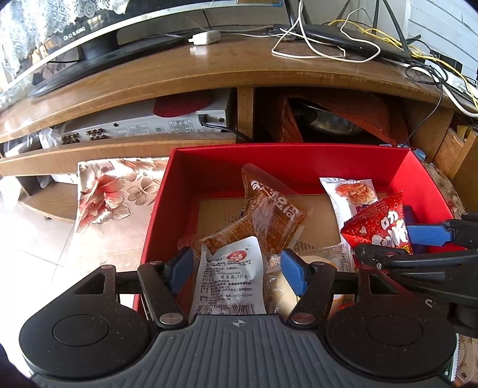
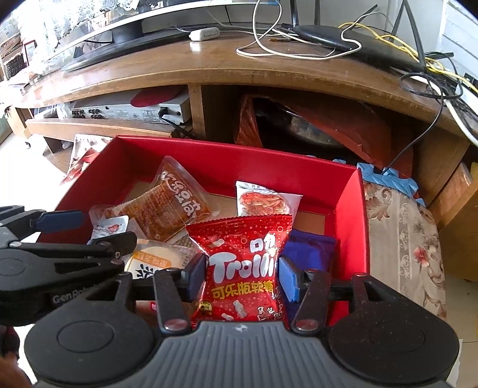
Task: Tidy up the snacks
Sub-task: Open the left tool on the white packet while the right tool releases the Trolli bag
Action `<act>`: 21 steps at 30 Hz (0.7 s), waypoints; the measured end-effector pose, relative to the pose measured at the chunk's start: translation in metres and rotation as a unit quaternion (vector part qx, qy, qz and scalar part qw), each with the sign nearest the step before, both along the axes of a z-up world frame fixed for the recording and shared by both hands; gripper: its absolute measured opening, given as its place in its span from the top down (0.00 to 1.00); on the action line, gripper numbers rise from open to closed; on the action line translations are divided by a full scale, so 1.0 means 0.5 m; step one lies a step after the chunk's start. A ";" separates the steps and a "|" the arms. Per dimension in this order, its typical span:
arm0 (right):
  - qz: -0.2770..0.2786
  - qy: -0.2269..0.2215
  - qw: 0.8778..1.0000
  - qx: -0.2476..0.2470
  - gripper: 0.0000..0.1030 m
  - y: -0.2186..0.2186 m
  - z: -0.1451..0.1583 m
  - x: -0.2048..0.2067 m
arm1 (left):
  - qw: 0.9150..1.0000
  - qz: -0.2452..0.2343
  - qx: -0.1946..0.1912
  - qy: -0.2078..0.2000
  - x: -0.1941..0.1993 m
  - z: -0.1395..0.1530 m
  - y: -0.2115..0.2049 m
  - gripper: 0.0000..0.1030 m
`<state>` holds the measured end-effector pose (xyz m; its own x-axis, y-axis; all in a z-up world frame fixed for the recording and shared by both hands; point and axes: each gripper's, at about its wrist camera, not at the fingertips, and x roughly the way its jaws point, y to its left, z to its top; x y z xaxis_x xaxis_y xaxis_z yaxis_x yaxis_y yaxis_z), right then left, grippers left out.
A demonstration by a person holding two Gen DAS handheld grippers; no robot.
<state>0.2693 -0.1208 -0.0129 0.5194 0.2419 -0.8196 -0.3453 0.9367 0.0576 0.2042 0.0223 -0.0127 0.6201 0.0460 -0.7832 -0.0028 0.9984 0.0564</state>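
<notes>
Your right tongs [image 2: 242, 276] pinch a red Trolli gummy bag [image 2: 243, 265] over the red box [image 2: 352, 215], among other snacks. Your left tongs [image 1: 236, 270] stand spread around a white sachet [image 1: 228, 277], not pressing it. Judged next: release both, withdraw.

Wooden TV cabinet [image 1: 185, 74], curved top, glossy brown, ahead of and above both grippers. On its top, far left: television [image 1: 59, 38] on a black stand, lace cloth [image 1: 35, 27] draped over it. Centre: white adapter [image 1: 206, 37]. Right: black router [image 1: 355, 41] amid tangled white, black and yellow cables [image 1: 325, 50]. Lower left compartment: silver AV unit [image 1: 143, 125], rear sockets facing out. Right compartment: dark, holding a metal pot [image 2: 310, 128]. Floral cloth [image 2: 409, 238] on the surface to the right. Pale tiled floor [image 1: 35, 238] to the left, brightly sunlit.
</notes>
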 end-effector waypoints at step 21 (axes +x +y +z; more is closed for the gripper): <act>-0.025 -0.019 0.999 0.014 0.48 -0.031 0.041 -0.023 | 1.000 -0.010 -0.008 -0.023 -0.037 0.040 -0.012 0.19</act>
<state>0.2576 -0.1361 0.0077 0.5621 0.2375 -0.7922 -0.2998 0.9512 0.0725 0.1859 0.0162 0.0071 0.6561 0.0211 -0.7544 0.0156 0.9990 0.0415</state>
